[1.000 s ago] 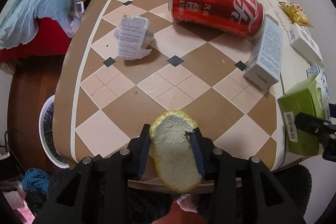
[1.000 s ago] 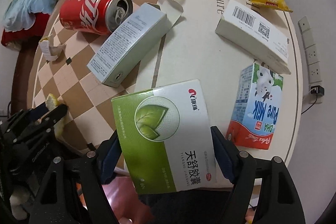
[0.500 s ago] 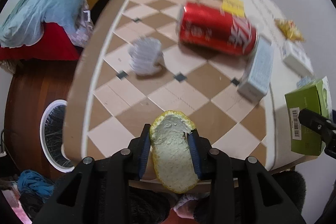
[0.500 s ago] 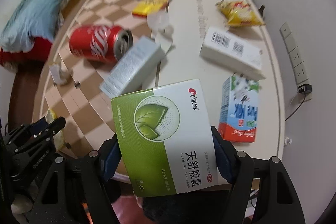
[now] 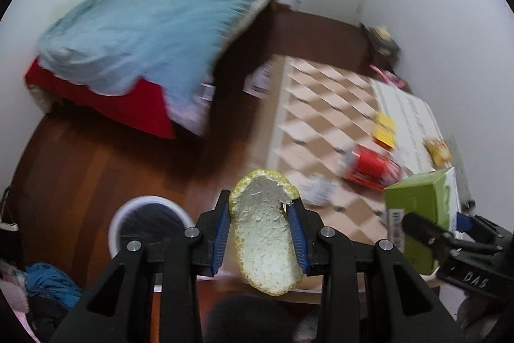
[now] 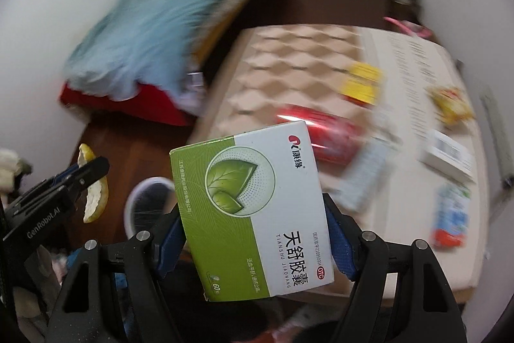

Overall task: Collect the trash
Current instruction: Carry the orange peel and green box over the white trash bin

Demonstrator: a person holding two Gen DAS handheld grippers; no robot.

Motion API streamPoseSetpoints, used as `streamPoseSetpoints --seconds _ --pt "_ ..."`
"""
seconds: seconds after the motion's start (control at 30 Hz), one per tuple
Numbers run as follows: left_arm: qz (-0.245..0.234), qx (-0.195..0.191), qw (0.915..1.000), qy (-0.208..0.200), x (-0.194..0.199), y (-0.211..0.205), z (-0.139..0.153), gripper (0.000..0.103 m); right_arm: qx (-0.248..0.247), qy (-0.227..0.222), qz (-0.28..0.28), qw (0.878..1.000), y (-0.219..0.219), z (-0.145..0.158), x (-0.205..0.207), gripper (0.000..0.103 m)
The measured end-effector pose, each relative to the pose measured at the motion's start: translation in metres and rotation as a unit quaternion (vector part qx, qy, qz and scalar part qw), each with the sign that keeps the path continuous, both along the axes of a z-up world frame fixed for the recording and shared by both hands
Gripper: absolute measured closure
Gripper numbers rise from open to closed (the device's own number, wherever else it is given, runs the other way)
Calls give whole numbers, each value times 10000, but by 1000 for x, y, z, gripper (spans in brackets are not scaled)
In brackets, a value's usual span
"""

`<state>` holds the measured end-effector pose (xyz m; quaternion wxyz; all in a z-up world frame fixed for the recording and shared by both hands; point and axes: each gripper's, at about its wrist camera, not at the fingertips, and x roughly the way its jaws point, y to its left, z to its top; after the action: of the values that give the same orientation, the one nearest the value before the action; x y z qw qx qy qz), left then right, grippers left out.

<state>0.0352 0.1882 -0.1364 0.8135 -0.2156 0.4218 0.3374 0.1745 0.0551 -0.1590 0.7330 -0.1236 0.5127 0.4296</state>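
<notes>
**A:** Count, left wrist view. One left gripper [image 5: 261, 225], its blue pads pressed against both sides of one citrus peel [image 5: 265, 233], white pith facing the camera. One white-rimmed bin [image 5: 149, 225] on the dark wood floor [image 5: 80, 176], low and to the left of the peel. One red can [image 5: 369, 166] lying on its side on the checkered table [image 5: 324, 105]. One yellow packet [image 5: 384, 129] beyond the can, one crumpled white paper [image 5: 318, 187] near the table's front edge.

**B:** Right wrist view. One right gripper [image 6: 253, 233], jaws clamped on the two edges of one green and white medicine box [image 6: 253, 211], held clear of the table. Same can, heavily blurred, partly behind the box. Extra here: one grey-white carton [image 6: 366, 179], one white box [image 6: 449, 155], one milk carton [image 6: 449, 217] at the right table edge, one snack bag [image 6: 453, 106]. Four items your view lacks or cuts off.

**A:** Agreed. My view shows the box only as a green corner with a barcode at right, gripped by the other tool.

**B:** Mine shows your gripper at far left from the side, peel [image 6: 94, 192] edge-on, yellow rind visible. Bin [image 6: 147, 204] half hidden behind my box.

**A:** One bed with a blue quilt [image 5: 154, 21] and red sheet [image 5: 135, 108], both views. Background motion-blurred in both; labels on the table items unreadable.
</notes>
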Motion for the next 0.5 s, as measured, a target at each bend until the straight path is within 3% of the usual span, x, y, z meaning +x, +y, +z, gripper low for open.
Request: streamPoseSetpoints --seconds 0.13,0.23,0.33,0.5 --pt "431 74 9990 69 -53 41 7 72 135 212 535 9983 69 -6 -46 26" --pt "799 -23 9966 198 -91 72 -9 72 62 357 861 9956 113 -25 -81 26" --pt "1132 -360 9924 317 -124 105 -42 72 -202 527 1133 9920 160 -61 -117 26" --pt "1509 -1405 9773 478 -161 154 -127 72 -700 1008 1351 9832 212 -132 -152 26"
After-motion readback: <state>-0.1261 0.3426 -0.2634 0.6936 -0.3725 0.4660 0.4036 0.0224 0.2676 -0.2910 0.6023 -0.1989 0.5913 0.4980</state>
